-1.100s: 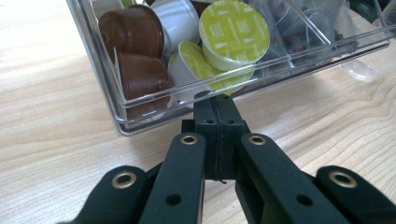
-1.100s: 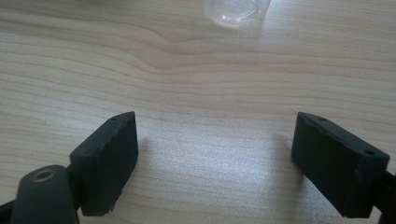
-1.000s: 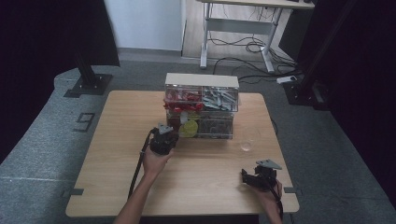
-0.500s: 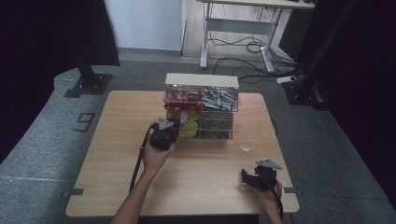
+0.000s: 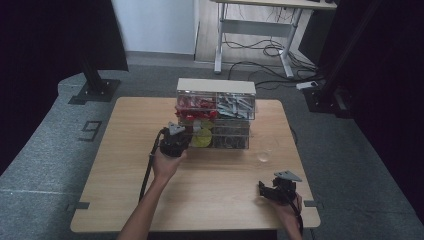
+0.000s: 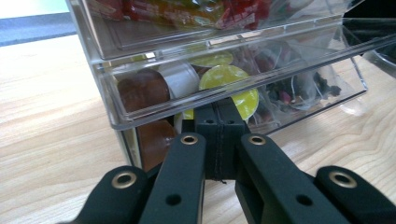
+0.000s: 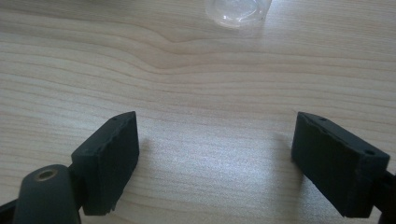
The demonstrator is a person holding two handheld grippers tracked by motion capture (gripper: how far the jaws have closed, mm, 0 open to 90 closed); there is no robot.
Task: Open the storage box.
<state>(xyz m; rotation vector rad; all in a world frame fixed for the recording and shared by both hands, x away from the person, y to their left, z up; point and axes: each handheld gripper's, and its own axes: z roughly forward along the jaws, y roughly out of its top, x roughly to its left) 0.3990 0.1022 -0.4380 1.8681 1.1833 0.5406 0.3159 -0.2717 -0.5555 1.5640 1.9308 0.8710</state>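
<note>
Broadly, the wooden surface (image 5: pixel 125 195) carries a clear plastic drawer cabinet (image 5: pixel 215 113) at its far middle, with a beige top and compartments of red and grey items. The lower left drawer (image 6: pixel 224 84) of that cabinet stands pulled out toward the near side, and it holds coffee capsules: a yellow-lidded capsule (image 6: pixel 231 81), a brown one (image 6: pixel 142 88) and a white one (image 6: pixel 180 79) lie side by side behind its transparent front wall. The left gripper (image 5: pixel 175 141) sits just in front of that drawer, at the cabinet's near left corner, held by a hand (image 5: pixel 165 165) coming in from the near edge. In the left gripper view its fingers (image 6: pixel 219 122) are clenched together right under the drawer's front lip; whether they pinch a handle there I cannot tell. The right gripper (image 5: pixel 277 189) rests well apart at the near right of the surface, its fingers (image 7: pixel 109 156) released and spread wide over bare wood. A small clear cup (image 5: pixel 263 156) stands between the cabinet and the right gripper, and its base shows at the far edge of the right gripper view.
</note>
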